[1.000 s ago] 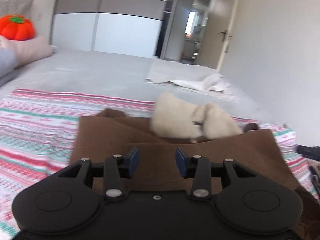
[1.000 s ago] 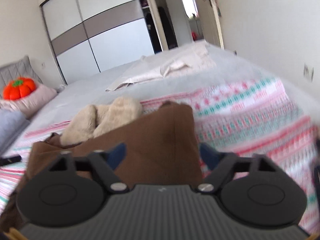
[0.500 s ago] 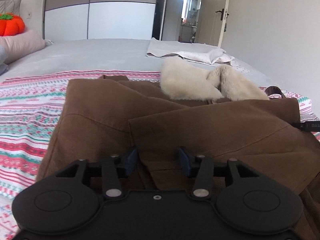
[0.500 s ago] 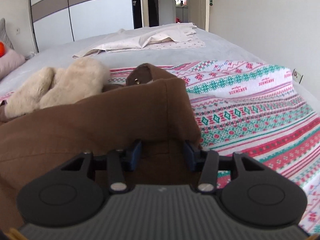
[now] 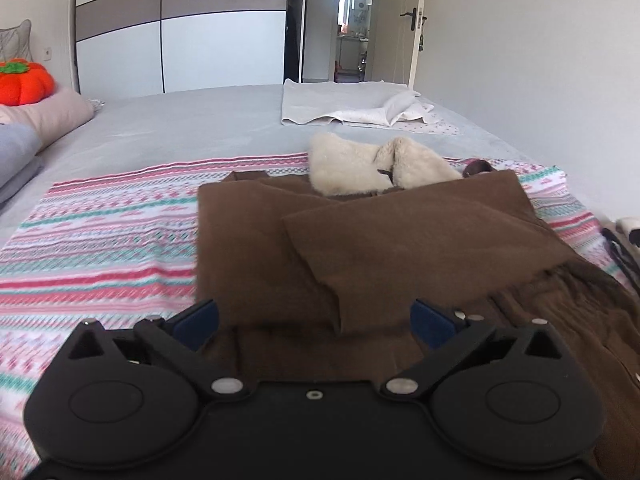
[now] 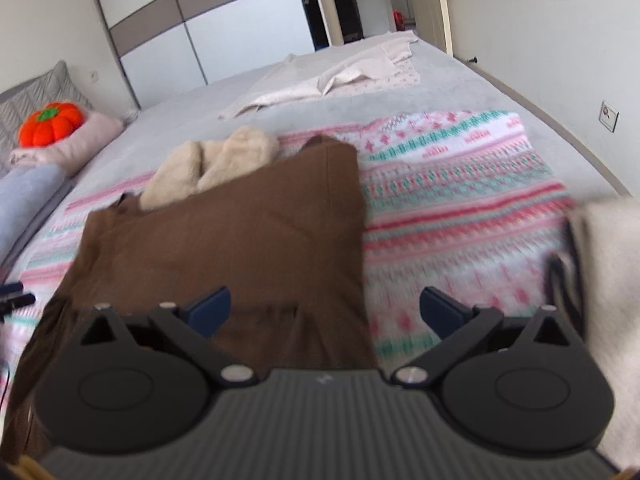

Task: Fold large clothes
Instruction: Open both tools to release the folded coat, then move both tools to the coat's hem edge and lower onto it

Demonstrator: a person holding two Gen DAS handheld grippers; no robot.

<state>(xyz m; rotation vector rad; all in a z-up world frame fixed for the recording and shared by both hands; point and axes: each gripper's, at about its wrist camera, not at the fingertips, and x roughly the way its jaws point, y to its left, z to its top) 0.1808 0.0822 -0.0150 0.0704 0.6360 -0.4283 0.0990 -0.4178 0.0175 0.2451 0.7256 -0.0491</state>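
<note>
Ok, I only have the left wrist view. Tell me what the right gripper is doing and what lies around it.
Observer: The right gripper is open. Its jaws have just been opening and grip nothing.
Operator: Say what lies under it.
Observer: The brown coat's folded right edge runs between its fingers, with coat under one finger and the striped blanket under the other.
Operator: Now further right.
Observer: A blurred cream-white thing sits at the picture's edge. I cannot tell what it is.
</note>
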